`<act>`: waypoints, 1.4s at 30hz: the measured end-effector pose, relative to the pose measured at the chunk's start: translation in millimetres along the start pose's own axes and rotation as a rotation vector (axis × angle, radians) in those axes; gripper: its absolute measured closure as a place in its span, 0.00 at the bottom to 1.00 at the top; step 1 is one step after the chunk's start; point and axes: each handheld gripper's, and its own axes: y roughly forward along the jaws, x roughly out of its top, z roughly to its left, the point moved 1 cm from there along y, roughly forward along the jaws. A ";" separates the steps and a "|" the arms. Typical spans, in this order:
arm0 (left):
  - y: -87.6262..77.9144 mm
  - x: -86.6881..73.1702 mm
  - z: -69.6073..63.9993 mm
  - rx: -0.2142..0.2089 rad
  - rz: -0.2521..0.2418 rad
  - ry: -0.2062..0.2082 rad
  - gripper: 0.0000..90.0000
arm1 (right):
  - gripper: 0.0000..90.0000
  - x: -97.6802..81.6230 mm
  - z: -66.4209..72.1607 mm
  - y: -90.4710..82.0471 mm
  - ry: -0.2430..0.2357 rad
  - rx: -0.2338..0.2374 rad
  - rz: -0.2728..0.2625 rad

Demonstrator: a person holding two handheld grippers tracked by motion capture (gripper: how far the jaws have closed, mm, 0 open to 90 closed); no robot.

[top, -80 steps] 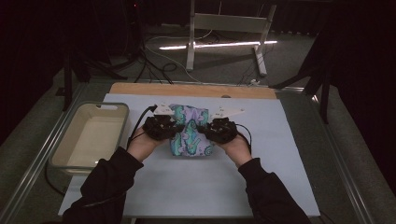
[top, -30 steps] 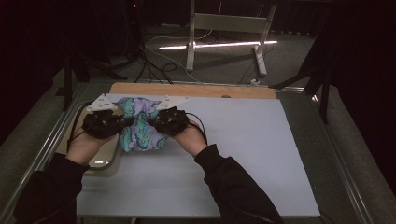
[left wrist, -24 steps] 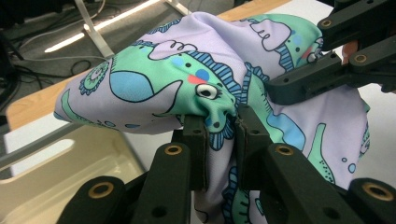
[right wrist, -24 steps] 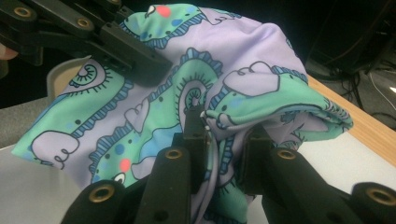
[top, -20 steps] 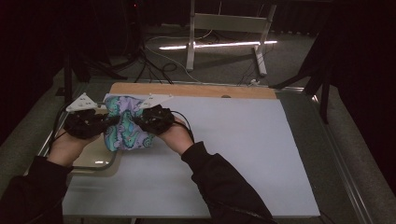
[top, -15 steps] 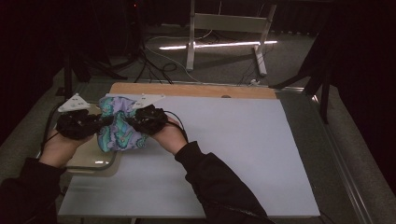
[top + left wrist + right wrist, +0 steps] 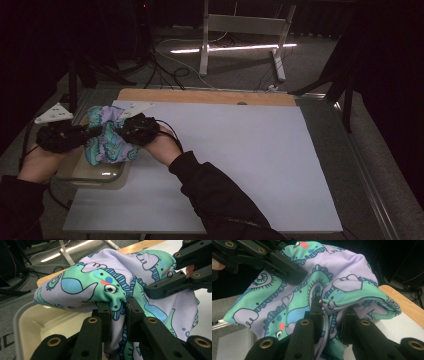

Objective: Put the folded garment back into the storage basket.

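Observation:
A folded cloth (image 7: 106, 141), lilac with green and blue dinosaur prints, hangs between both grippers over a clear plastic bin (image 7: 95, 172) at the table's left edge. My left gripper (image 7: 92, 134) is shut on the cloth's left side, and in the left gripper view its jaws pinch a fold of the cloth (image 7: 105, 287) above the bin's cream floor (image 7: 50, 322). My right gripper (image 7: 121, 133) is shut on the cloth's right side; the cloth (image 7: 342, 287) bunches between its jaws, with the other gripper across the top left.
A white mat (image 7: 240, 160) covers most of the table, with a wooden strip (image 7: 210, 96) along its far edge. A metal stand (image 7: 240, 30) and cables lie on the dark floor beyond. The table's metal rim (image 7: 370, 170) runs down the right side.
Both grippers have carried the cloth from the middle of the mat leftward, and it now hangs over the bin. Both stayed shut on it.

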 end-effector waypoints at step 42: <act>27.7 -60.0 58.7 0.075 0.182 0.004 0.83 | 0.78 -31.4 33.7 99.2 0.045 -0.060 0.077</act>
